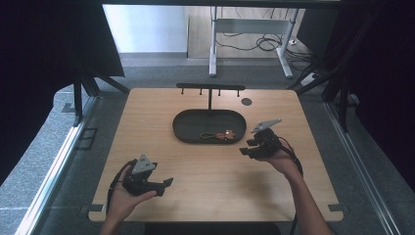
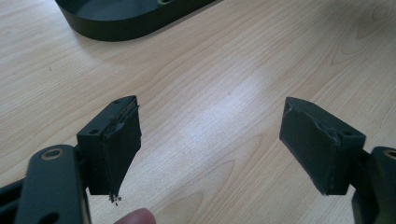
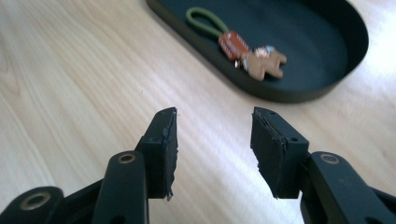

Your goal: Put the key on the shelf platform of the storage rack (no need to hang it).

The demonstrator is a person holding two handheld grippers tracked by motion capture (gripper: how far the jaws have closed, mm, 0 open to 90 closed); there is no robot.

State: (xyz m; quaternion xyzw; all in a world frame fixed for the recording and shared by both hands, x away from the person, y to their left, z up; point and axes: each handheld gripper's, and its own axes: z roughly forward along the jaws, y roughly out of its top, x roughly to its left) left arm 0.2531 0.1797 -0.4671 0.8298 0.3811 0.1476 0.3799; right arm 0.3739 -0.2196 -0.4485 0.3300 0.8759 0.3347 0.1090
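While both grippers hover over the table (image 1: 147,117) with nothing in them, the keychain (image 1: 219,135) lies in the black tray (image 1: 183,128).

The right gripper (image 1: 250,147) sits near the tray's 4 o'clock edge, jaws partly apart and empty, with the keychain (image 3: 243,50) toward 12 o'clock in the right gripper view. The left gripper (image 1: 166,185) is held well apart from the tray at about its 7 o'clock, jaws spread wide over bare wood. A hook rack (image 1: 210,88) stands at the tray's 12 o'clock.
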